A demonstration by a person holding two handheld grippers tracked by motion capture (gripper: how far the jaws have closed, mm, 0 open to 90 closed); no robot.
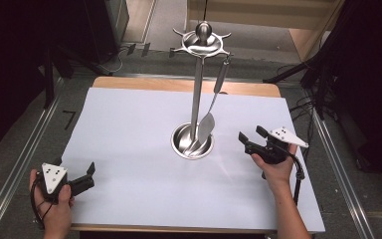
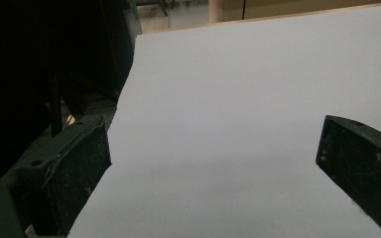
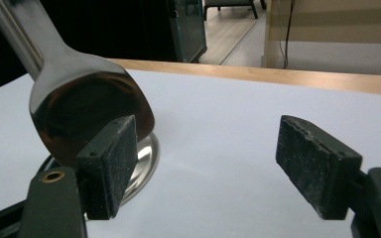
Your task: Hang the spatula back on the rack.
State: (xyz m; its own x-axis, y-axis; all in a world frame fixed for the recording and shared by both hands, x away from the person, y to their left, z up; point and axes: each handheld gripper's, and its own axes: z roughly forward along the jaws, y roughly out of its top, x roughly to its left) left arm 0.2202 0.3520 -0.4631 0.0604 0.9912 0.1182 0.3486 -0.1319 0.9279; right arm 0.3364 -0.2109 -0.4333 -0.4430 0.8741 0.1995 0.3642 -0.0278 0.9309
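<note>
A steel utensil stand [image 1: 197, 94] rises from a round base [image 1: 181, 144] in the middle of the white table sheet [image 1: 129, 129]. A steel spatula [image 1: 206, 127] hangs from a hook on the stand's top ring, its blade low over the base. My right gripper [image 1: 249, 133] sits just right of the base, open, with its jaws pointing left at it. In the right gripper view the spatula blade [image 3: 84, 109] hangs beyond the left jaw, and nothing lies between the jaws of the right gripper [image 3: 208, 153]. My left gripper [image 1: 74, 165] rests open at the sheet's near left corner, with bare sheet between its jaws in the left gripper view [image 2: 213, 153].
The wooden table edge [image 1: 179, 85] shows beyond the sheet at the back. Dark stands and cables [image 1: 323, 79] line the floor on both sides of the table. The ring atop the stand [image 1: 202, 46] carries several hooks.
</note>
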